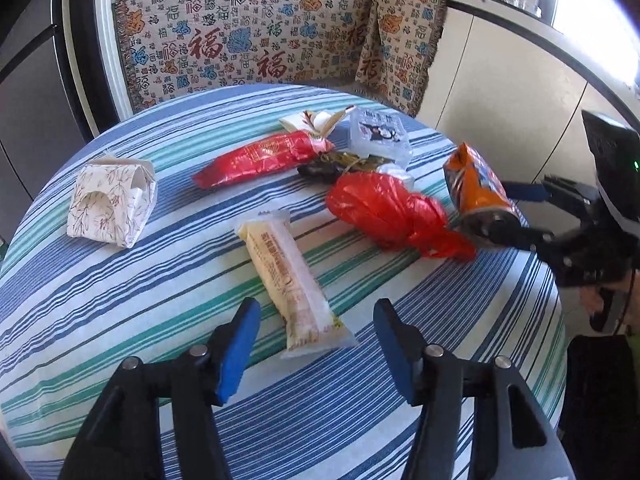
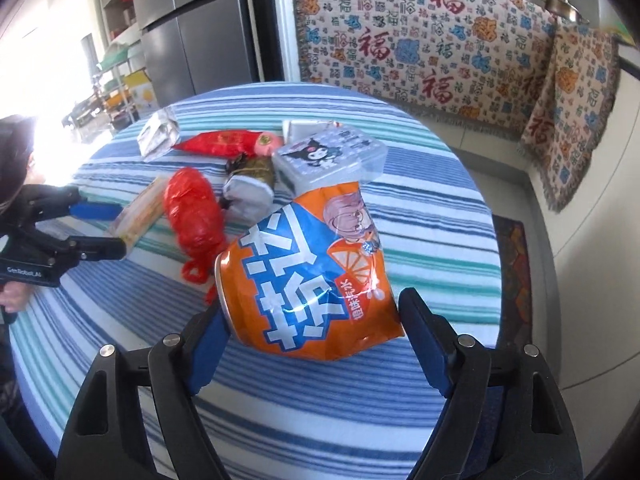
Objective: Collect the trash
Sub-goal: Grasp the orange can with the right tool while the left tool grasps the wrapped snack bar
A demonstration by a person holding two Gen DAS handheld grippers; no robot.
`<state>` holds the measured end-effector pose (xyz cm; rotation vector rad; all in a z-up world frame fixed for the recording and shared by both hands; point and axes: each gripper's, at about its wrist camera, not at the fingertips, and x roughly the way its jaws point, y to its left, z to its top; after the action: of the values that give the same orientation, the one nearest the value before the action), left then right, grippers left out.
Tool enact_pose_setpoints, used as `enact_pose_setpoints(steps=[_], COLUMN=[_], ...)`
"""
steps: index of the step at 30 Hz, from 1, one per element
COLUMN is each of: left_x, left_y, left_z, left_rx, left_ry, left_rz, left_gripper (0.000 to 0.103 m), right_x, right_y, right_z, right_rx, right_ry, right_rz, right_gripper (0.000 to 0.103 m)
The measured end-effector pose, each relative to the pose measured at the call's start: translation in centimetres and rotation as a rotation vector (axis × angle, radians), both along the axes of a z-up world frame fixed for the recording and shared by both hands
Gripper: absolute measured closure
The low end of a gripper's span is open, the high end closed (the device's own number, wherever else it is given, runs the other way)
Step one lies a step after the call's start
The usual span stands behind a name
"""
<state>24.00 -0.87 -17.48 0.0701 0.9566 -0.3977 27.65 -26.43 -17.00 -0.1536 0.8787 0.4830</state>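
Observation:
My left gripper [image 1: 316,344] is open low over the striped table [image 1: 120,320], and the near end of a cream snack wrapper [image 1: 292,280] lies between its blue pads [image 1: 236,352] without touching them. The right wrist view shows that left gripper [image 2: 120,229] straddling the same wrapper [image 2: 140,216]. My right gripper [image 2: 312,340] is shut on a crushed orange can [image 2: 308,280], with both pads against its sides. From the left wrist view the can [image 1: 476,184] sits tilted in the right gripper [image 1: 504,212] at the table's right edge.
Lying mid-table are a red plastic bag [image 1: 384,212], a long red wrapper [image 1: 260,160], a clear cartoon box [image 1: 380,136] and a dark leaf-wrapped bundle [image 1: 340,164]. A patterned paper box [image 1: 112,204] stands at the left. A patterned blanket [image 1: 260,32] hangs behind the table.

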Motion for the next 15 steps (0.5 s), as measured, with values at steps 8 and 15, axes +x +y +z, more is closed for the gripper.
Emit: enact_pose_setpoints(steps=[8, 15], left_x=[1.6, 0.5], left_y=[-0.1, 0.7], left_z=[-0.4, -0.6], left_rx=[0.028, 0.029], left_ry=[0.020, -0.006], left_rz=[0.091, 0.115], left_gripper=[0.043, 0.083], right_x=[-1.4, -1.2], right_y=[0.4, -0.7], right_z=[1.1, 1.2], right_rx=[0.028, 0.076], right_ry=[-0.010, 0.023], right_rz=[-0.045, -0.098], right_gripper=[0.021, 0.021])
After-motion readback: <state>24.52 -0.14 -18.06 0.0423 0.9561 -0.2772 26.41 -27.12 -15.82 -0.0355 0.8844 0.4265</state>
